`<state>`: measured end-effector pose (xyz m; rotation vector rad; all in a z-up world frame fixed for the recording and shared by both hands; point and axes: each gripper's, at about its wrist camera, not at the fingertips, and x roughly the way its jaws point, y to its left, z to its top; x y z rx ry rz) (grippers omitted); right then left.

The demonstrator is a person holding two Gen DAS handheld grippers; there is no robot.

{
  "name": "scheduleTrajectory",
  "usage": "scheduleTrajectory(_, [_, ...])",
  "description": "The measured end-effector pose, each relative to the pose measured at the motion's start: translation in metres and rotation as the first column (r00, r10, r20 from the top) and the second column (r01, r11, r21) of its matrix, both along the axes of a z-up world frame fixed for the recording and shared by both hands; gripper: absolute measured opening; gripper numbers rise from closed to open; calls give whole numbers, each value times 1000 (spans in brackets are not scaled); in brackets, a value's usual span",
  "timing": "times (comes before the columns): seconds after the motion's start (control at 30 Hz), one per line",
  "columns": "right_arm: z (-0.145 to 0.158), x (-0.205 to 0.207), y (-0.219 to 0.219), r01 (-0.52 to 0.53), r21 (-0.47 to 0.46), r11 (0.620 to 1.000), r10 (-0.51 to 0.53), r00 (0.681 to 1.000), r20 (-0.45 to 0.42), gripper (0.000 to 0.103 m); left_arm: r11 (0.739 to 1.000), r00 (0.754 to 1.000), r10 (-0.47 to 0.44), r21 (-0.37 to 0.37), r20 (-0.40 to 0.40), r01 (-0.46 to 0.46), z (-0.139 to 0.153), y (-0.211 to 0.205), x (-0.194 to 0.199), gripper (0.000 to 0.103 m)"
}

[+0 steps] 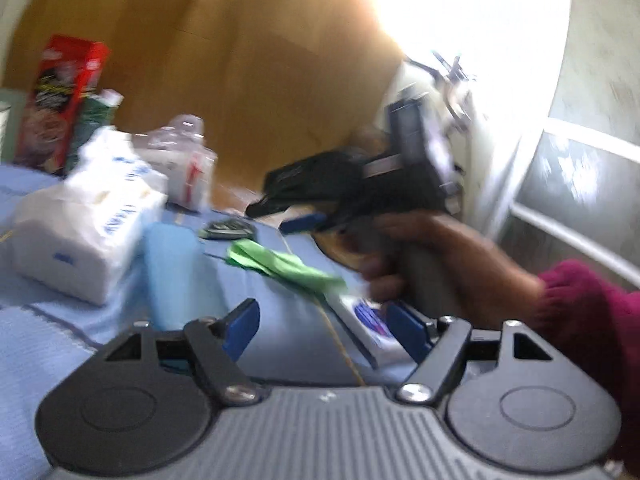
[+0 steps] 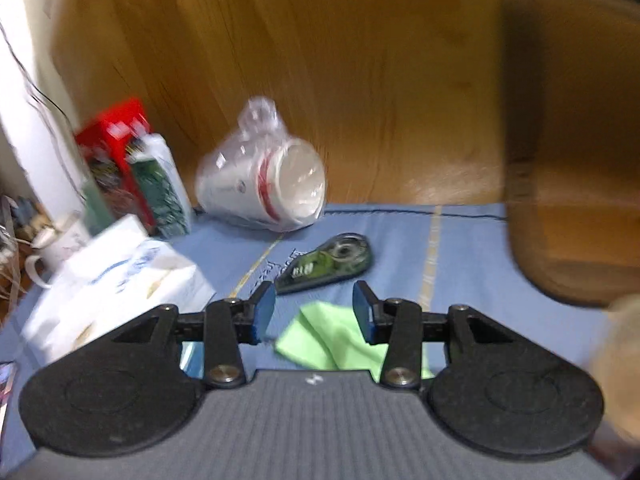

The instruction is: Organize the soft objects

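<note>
Left wrist view shows us our left claw (image 1: 324, 330) tipped slightly downward over the blue striped cloth (image 1: 280, 332) that covers the tabletop, its blue pads spread apart with nothing between them. Ahead, our right hand (image 1: 424, 256), in a maroon knitted sleeve (image 1: 592, 308), wraps the grey handle of the right claw (image 2: 314, 312). From the right wrist view, that claw angles down more steeply, its jaws apart and gripping nothing, the folded green cloth (image 2: 340, 340) lying limp on the tabletop just beneath and between the pads. Beyond it lies a flat teardrop-shaped tape dispenser (image 2: 328, 258) of clear green plastic. Towards the far edge, against the wooden panel (image 2: 360, 80), a stack of paper cups (image 2: 272, 184) lies tipped in crinkled plastic. Near the left edge sits a soft white tissue pack (image 2: 116, 280), with a red carton (image 2: 116, 152) behind it.
</note>
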<state>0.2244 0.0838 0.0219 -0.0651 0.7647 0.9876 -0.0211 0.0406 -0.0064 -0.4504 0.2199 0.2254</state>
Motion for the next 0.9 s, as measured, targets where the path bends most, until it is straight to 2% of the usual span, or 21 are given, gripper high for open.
scheduleTrajectory(0.07, [-11,5,30,23,-62,998,-24,999,-21,48,999,999,42,-35,22,-41,-1,7,-6,72])
scheduleTrajectory(0.13, [-20,13,51,61,-113,992,-65,997,-34,54,995,997,72,-65,39,-70,-1,11,-12,72])
scheduleTrajectory(0.2, [-25,23,65,71,-115,991,-79,994,-72,62,992,995,86,-93,50,-81,-1,14,-15,72])
scheduleTrajectory(0.3, [-25,26,82,87,-148,985,-95,994,-47,62,991,996,79,-114,49,-73,-3,15,-16,72])
scheduleTrajectory(0.37, [-27,23,95,73,-180,981,-75,997,-1,63,991,996,74,-116,50,-68,-3,15,-16,73])
scheduleTrajectory(0.4, [-28,19,99,58,-201,978,-52,998,35,59,991,996,73,-115,51,-66,-4,15,-15,73])
scheduleTrajectory(0.43, [-29,15,101,45,-217,975,-30,997,72,50,991,996,73,-115,51,-67,-5,15,-14,73])
scheduleTrajectory(0.47, [-30,10,100,30,-215,976,-9,995,99,50,991,996,73,-117,52,-67,-5,15,-14,73])
scheduleTrajectory(0.57, [-30,5,89,5,-198,980,14,995,95,45,989,996,74,-128,49,-68,-6,18,-13,73])
scheduleTrajectory(0.7, [-20,5,65,-25,-176,984,35,998,53,43,988,996,81,-136,47,-74,-6,19,-13,73])
scheduleTrajectory(0.9, [16,-21,-9,-122,-68,990,128,987,96,42,979,993,94,-191,78,-77,-8,26,-21,73])
